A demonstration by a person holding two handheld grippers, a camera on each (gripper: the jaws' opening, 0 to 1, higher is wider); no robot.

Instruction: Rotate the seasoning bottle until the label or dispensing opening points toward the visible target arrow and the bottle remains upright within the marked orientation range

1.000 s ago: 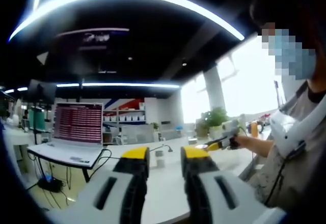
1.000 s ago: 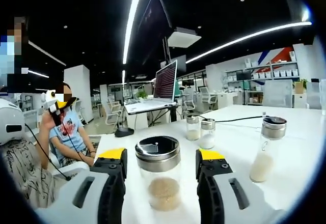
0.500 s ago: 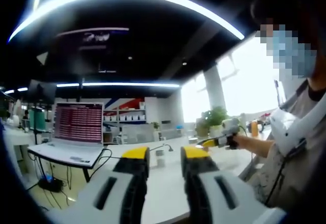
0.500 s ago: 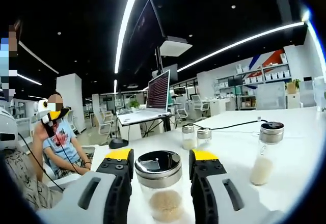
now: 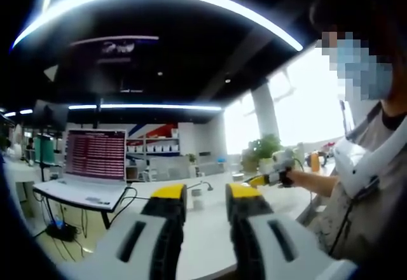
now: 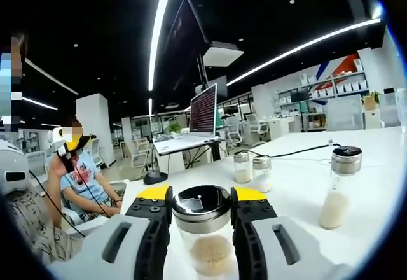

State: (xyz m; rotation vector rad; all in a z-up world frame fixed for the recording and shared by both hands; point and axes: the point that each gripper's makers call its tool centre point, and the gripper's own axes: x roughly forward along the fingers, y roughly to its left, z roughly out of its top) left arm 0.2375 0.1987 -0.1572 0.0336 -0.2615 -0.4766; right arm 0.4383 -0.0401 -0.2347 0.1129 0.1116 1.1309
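Note:
A clear seasoning bottle (image 6: pixel 202 238) with a shiny metal lid and pale grains in its lower part stands upright on the white table (image 6: pixel 299 184). My right gripper (image 6: pixel 202 196) is shut on it, its yellow-tipped jaws pressed against both sides just under the lid. In the left gripper view the right gripper (image 5: pixel 270 178) appears far off in a person's hand. My left gripper (image 5: pixel 206 192) hovers over the table's near edge, its jaws a narrow gap apart with nothing between them.
Two small shakers (image 6: pixel 241 167) (image 6: pixel 261 170) stand behind the held bottle, and a taller bottle (image 6: pixel 338 188) stands to the right. A lit laptop (image 6: pixel 203 111) with a cable sits at the far end. A seated person (image 6: pixel 79 172) is on the left.
The right jaws have drawn in from wide apart and now grip the bottle's sides. The left gripper has hardly moved.

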